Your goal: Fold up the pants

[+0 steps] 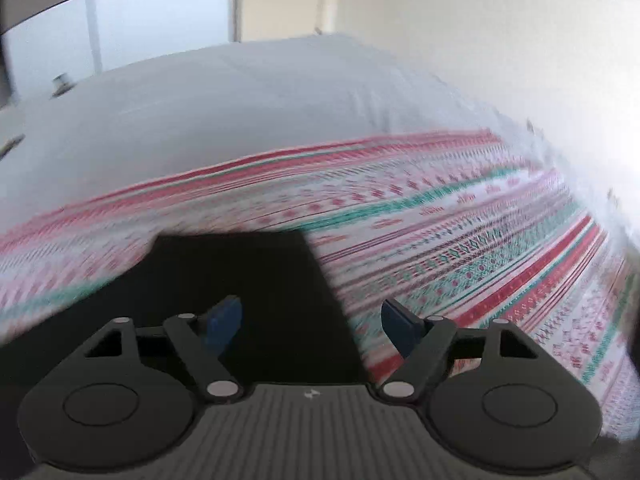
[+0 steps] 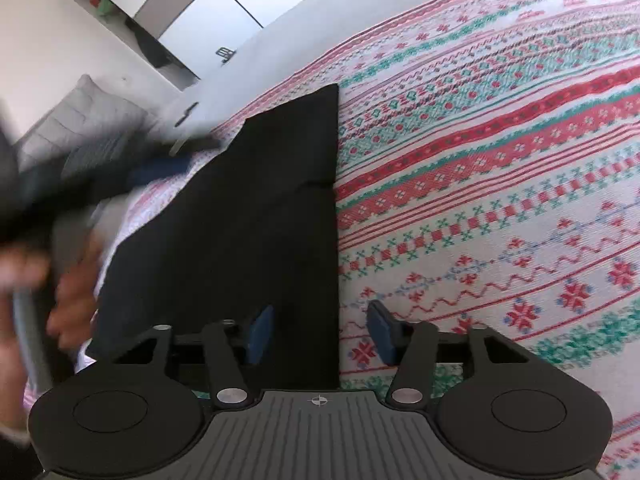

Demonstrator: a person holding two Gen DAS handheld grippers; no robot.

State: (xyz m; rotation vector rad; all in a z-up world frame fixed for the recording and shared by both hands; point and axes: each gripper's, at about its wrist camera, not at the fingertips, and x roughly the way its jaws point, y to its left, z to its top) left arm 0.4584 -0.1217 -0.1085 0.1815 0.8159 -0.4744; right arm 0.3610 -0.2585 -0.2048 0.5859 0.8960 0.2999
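Black pants (image 2: 256, 220) lie folded flat on a patterned blanket, with a straight edge on their right side. My right gripper (image 2: 320, 330) is open just over their near end. The straight edge runs between its blue pads (image 2: 260, 332), and nothing is pinched. My left gripper (image 1: 312, 324) is also open, its pads apart above the pants (image 1: 248, 280), which fill the lower middle of that blurred view. In the right wrist view the left tool is a dark smear at the far left with a blue finger (image 2: 160, 169) showing, and a person's hand (image 2: 72, 292) is below it.
The red, green and white knit-pattern blanket (image 2: 480, 160) covers the bed to the right of the pants. A plain white sheet (image 1: 240, 112) lies beyond it, against a wall. A grey pillow (image 2: 80, 120) and a wardrobe (image 2: 180, 0) stand at the far left.
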